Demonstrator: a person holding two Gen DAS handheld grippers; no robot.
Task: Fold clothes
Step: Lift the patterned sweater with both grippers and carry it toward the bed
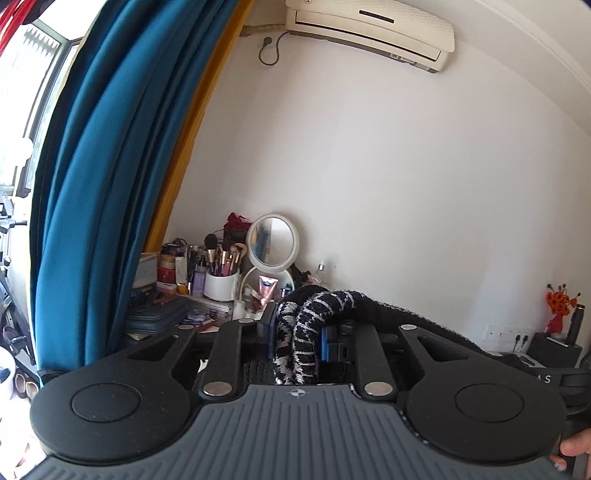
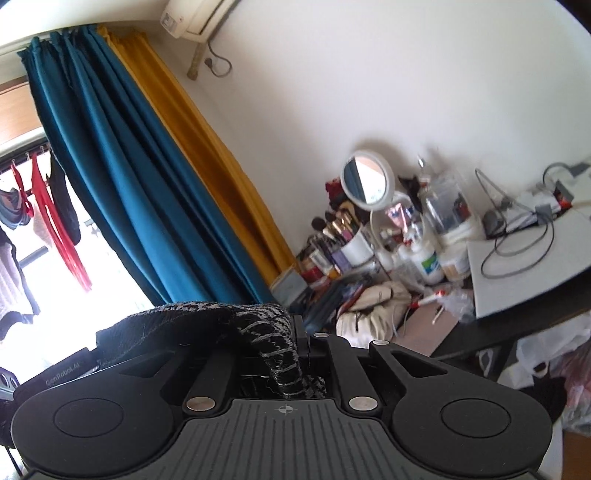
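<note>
A black knitted garment with a white pattern (image 1: pixel 306 332) is bunched between the fingers of my left gripper (image 1: pixel 299 325), which is shut on it; the cloth runs off to the right over the gripper's arm. In the right wrist view the same dark knit (image 2: pixel 273 328) is pinched in my right gripper (image 2: pixel 295 332), shut on it, and drapes away to the left. Both grippers are held up, pointing roughly level toward the wall. The fingertips are hidden under the cloth. A person's fingers (image 1: pixel 572 448) show at the lower right of the left wrist view.
A crowded dressing table (image 2: pixel 517 288) with a round mirror (image 1: pixel 272 240), brush cup (image 1: pixel 221 284), bottles and cables stands against the white wall. Teal and yellow curtains (image 1: pixel 110 184) hang at left. An air conditioner (image 1: pixel 369 29) is mounted high. Bags (image 2: pixel 546 365) lie under the table.
</note>
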